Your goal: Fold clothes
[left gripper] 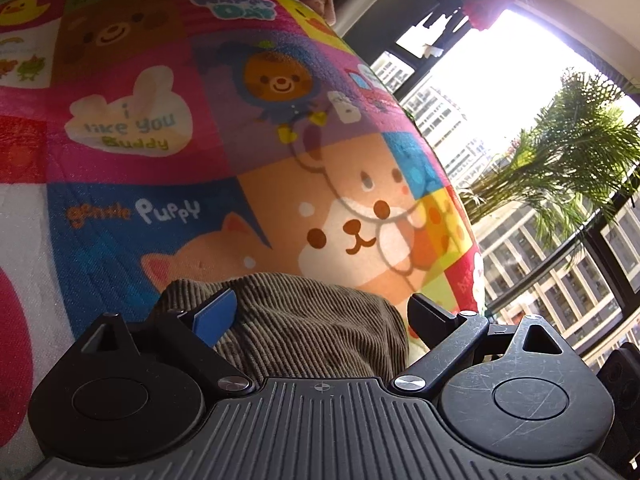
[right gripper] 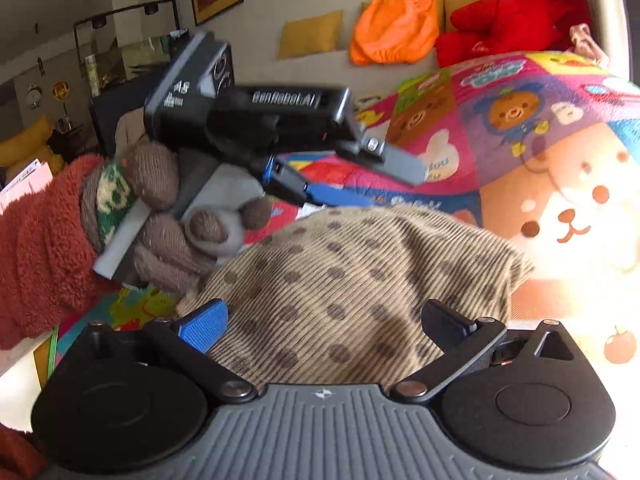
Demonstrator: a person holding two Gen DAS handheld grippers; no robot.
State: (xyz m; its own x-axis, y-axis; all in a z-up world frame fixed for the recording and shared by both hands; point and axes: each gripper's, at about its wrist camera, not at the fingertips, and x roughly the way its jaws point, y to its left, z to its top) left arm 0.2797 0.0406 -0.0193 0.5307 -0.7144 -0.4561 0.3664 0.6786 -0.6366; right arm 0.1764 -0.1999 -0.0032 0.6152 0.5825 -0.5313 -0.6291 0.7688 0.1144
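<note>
A tan corduroy garment with dark spots (right gripper: 352,280) lies bunched on a colourful cartoon play mat (right gripper: 520,128). In the left wrist view the same corduroy cloth (left gripper: 304,320) sits between and under the fingers of my left gripper (left gripper: 326,312), which is open. My right gripper (right gripper: 326,320) is open too, its fingers spread over the near part of the garment. In the right wrist view the left gripper (right gripper: 360,184) hovers just above the garment's far edge, held by a gloved hand (right gripper: 168,216).
The play mat (left gripper: 160,128) covers the floor. A window with a railing and a palm plant (left gripper: 568,152) is on the right. A sofa with orange (right gripper: 396,24) and red (right gripper: 512,24) plush items stands beyond the mat.
</note>
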